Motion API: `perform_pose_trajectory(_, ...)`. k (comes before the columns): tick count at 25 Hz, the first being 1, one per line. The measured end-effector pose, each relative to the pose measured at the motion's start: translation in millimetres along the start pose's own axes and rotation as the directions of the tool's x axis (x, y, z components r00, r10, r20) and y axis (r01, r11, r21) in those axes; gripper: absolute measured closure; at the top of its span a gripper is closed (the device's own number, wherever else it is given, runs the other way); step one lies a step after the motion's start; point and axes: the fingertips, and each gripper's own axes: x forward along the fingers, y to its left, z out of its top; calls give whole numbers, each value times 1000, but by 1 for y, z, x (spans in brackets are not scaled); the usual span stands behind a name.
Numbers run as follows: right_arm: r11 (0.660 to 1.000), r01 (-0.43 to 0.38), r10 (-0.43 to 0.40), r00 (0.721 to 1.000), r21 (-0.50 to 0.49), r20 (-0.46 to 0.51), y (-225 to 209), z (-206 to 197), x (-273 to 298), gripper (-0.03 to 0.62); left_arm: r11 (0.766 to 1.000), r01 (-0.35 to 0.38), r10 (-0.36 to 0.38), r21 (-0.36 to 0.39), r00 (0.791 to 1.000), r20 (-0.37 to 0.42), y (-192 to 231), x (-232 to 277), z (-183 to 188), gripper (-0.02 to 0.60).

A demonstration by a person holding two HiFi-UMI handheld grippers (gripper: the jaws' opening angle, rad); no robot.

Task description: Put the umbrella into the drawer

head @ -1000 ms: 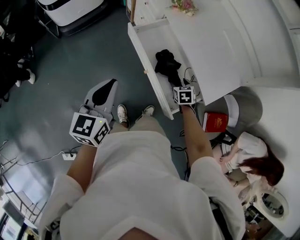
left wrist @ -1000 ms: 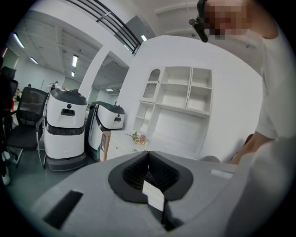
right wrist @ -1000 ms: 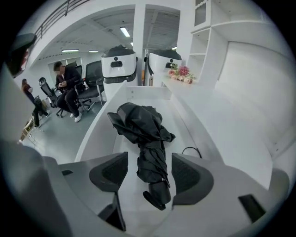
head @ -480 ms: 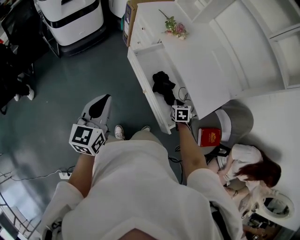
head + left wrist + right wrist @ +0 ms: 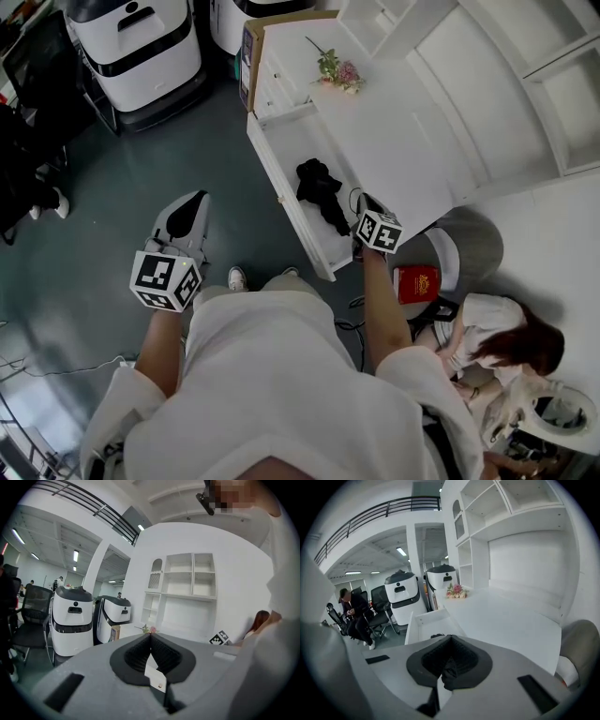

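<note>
1 black umbrella [image 5: 317,184] lies in the 1 open drawer [image 5: 289,142].

The umbrella [image 5: 317,183] is black, folded into a crumpled bundle, and lies inside the drawer [image 5: 292,139] toward its near end, its narrow end trailing nearer still. The drawer is white, shallow and pulled fully open from under the tabletop.

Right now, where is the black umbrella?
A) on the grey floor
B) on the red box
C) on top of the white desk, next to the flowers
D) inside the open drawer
D: in the head view the black umbrella lies on the bottom of the pulled-out white drawer.
</note>
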Motion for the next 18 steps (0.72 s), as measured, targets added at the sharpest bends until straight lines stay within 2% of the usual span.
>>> perform_pose_trajectory(4, 1000, -28, 28, 996, -11, 88, -1, 40, -9, 595, 1000, -27, 27, 8, 1000, 11, 5, 10, 14, 568)
perform_pose_trajectory(8, 998, -41, 48, 979, -39, 200, -7, 90, -31, 595, 999, -38, 37, 24, 999, 31, 4, 19, 28, 568)
perform_pose_trajectory(13, 996, -53, 74, 938, -70, 339, -16, 153, -68, 595, 998, -62, 60, 25, 997, 55, 10, 33, 44, 568)
perform_pose_trajectory(18, 991, -70, 114, 882, -112, 457, -12, 200, -109, 595, 995, -84, 80, 45, 992, 94, 14, 39, 66, 568)
